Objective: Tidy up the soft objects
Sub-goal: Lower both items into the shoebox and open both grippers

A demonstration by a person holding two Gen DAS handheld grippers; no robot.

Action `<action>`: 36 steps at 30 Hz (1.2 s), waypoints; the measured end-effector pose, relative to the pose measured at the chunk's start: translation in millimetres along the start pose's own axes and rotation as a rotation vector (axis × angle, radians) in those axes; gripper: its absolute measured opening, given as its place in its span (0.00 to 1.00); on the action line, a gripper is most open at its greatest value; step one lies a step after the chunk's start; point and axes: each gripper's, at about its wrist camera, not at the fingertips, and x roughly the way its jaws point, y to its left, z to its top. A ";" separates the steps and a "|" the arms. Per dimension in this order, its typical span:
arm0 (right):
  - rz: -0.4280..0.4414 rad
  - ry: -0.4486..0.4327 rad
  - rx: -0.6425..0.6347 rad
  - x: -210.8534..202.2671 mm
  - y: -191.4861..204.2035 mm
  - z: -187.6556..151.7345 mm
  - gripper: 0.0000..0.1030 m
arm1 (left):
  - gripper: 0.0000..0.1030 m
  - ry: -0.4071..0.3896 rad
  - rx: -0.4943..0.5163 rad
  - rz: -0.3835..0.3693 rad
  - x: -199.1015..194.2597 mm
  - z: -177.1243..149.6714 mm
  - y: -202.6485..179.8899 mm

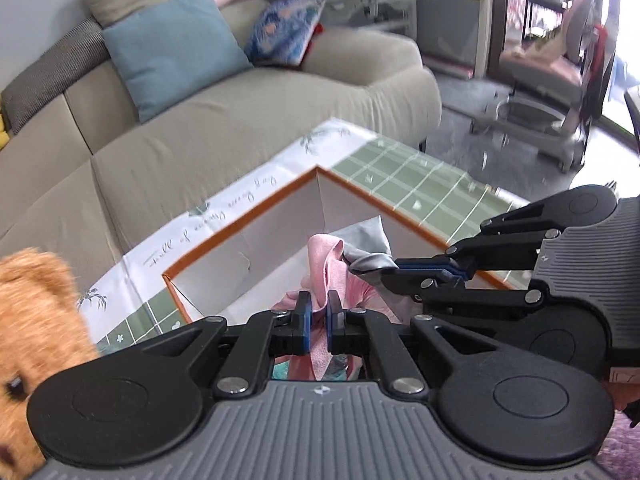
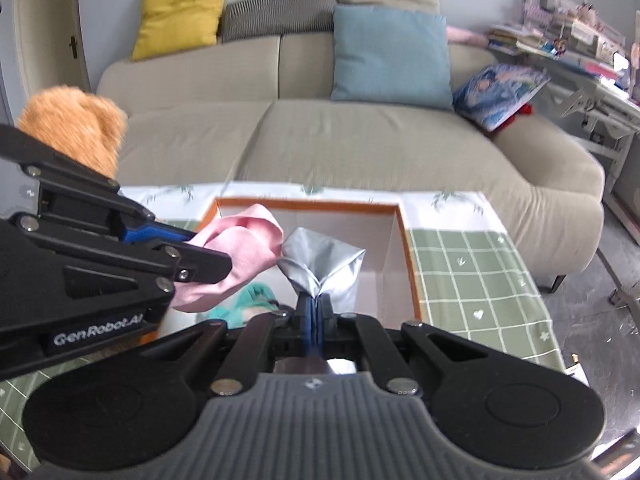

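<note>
Pink cloth (image 1: pixel 326 258) is pinched between the blue pads of the left tool (image 1: pixel 319 312), its jaws narrowed onto the fabric. The right tool (image 2: pixel 315 312) is clamped tight on a bunched grey cloth (image 2: pixel 324 260). Both cloths hang over the open white box (image 2: pixel 384 248) with an orange rim, which sits on the desk (image 2: pixel 480 276) under a green checked tablecloth. Only the right wrist view shows a teal item (image 2: pixel 244 300) lying inside the box below the pink cloth, and a yellow cushion (image 2: pixel 180 12) on the beige sofa (image 2: pixel 360 140). Only the left wrist view shows the brown teddy bear (image 1: pixel 36 320) up close, its eye visible, at the left edge beside the box.
</note>
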 end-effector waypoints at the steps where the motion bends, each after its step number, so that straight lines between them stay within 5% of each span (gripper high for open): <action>1: 0.004 0.014 -0.008 7.7 -2.3 -1.0 0.00 | 0.07 0.015 0.009 0.006 6.7 1.8 -1.3; 18: 0.023 0.136 -0.093 87.5 -18.8 -3.5 0.02 | 0.10 0.177 0.024 0.039 71.7 15.6 13.7; 21: 0.015 0.144 -0.113 92.4 -14.8 -6.0 0.06 | 0.16 0.190 0.031 0.038 74.9 15.3 14.0; 25: 0.013 0.145 -0.124 92.7 -12.0 -8.6 0.30 | 0.24 0.194 0.017 0.031 75.2 13.8 16.8; 27: 0.012 0.145 -0.131 92.9 -11.3 -9.7 0.31 | 0.39 0.184 0.005 0.029 73.3 13.9 18.5; 36: -0.005 0.140 -0.126 82.3 -9.3 -6.9 0.38 | 0.40 0.102 -0.042 0.016 45.7 22.1 20.6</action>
